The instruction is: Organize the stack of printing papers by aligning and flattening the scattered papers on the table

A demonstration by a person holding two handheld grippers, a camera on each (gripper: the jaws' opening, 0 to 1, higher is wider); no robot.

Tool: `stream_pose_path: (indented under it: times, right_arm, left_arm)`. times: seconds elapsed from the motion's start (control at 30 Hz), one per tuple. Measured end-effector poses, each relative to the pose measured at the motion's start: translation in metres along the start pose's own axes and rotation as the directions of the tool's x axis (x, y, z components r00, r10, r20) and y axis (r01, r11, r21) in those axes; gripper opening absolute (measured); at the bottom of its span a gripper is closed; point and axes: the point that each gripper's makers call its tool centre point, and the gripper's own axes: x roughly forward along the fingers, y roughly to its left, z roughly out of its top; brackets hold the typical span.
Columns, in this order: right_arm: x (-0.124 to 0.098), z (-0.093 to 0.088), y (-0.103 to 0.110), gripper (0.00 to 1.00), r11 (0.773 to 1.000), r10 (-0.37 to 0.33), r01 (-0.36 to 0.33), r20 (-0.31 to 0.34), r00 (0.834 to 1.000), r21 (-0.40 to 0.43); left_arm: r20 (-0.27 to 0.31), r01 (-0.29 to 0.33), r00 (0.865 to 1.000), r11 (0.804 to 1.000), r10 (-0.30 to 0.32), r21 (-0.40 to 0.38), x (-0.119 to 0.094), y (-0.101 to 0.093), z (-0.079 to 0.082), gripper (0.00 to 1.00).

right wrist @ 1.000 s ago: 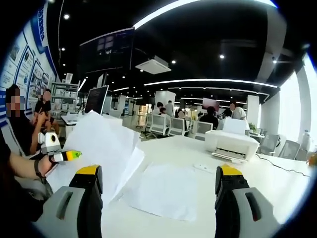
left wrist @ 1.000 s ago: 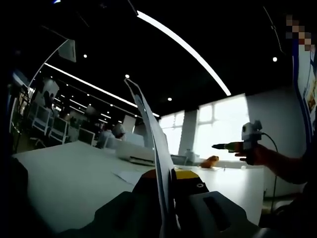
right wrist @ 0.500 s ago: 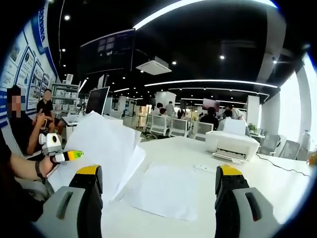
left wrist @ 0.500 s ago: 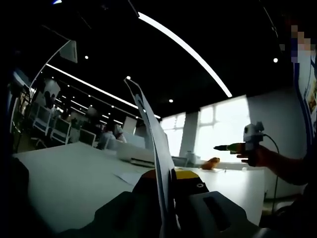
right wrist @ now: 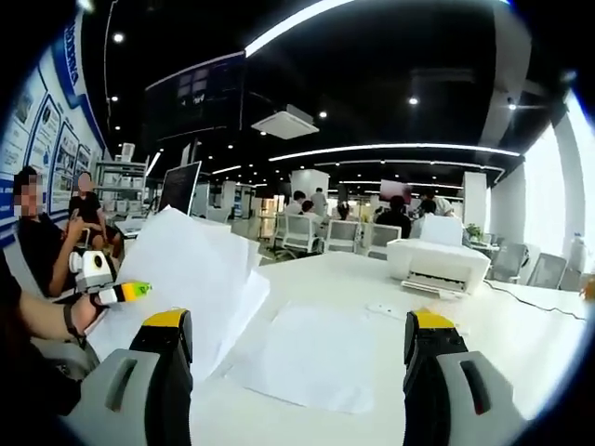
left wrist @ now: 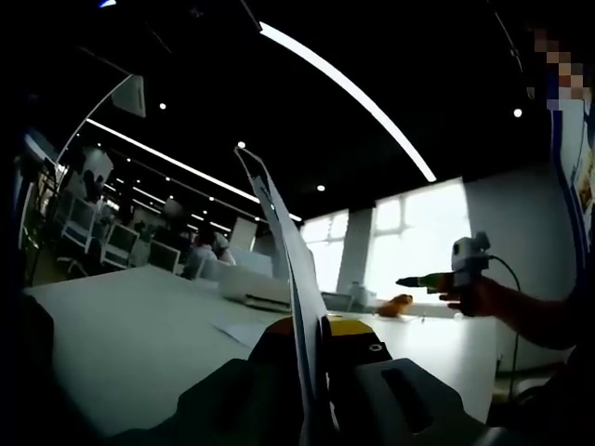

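My left gripper [left wrist: 314, 327] is shut on a few white sheets of paper [left wrist: 284, 242], which stand up edge-on from its jaws. In the right gripper view the same held papers [right wrist: 191, 279] fan out above the table's left edge, with the left gripper [right wrist: 125, 292] in a hand beside them. Another white sheet [right wrist: 311, 358] lies flat on the white table [right wrist: 353, 279], in front of my right gripper [right wrist: 296, 327]. Its jaws stand wide open with nothing between them. The right gripper [left wrist: 423, 279] also hovers above the table at the right of the left gripper view.
A white printer [right wrist: 437, 263] stands on the far part of the table, with a cable [right wrist: 530, 297] trailing to its right; the printer [left wrist: 253, 286] is behind the held sheets. A small orange object [left wrist: 395, 303] sits near the window. Office chairs [right wrist: 307, 237] and seated people are beyond.
Almost nothing: the right gripper's view has shifted slightly with the hand. The left gripper keeps the sheets upright in the same spot.
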Motion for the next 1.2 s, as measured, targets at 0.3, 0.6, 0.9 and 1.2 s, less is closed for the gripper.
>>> stream_pose_path:
  times: [0.3, 0.6, 0.9, 1.2]
  right_arm:
    - [-0.0076, 0.0030, 0.0005, 0.90, 1.000, -0.008, 0.008, 0.007, 1.000, -0.004]
    - [-0.0083, 0.0041, 0.0017, 0.90, 1.000, -0.008, 0.008, 0.010, 1.000, -0.002]
    - [-0.0064, -0.0014, -0.0046, 0.90, 1.000, -0.012, 0.012, -0.002, 1.000, 0.006]
    - [-0.0065, 0.0070, 0.0013, 0.90, 1.000, -0.003, 0.003, 0.020, 1.000, 0.019]
  left_arm:
    - [0.008, 0.002, 1.000, 1.000, -0.002, -0.003, -0.0010, -0.0001, 0.0011, 0.07]
    - [0.008, 0.002, 1.000, 1.000, -0.002, -0.009, -0.0009, 0.0007, 0.0012, 0.07]
    - [0.017, -0.001, 1.000, 1.000, 0.001, -0.024, -0.0013, 0.0018, 0.0031, 0.07]
    - [0.013, 0.000, 1.000, 1.000, 0.001, -0.024, -0.0018, 0.0010, 0.0028, 0.07]
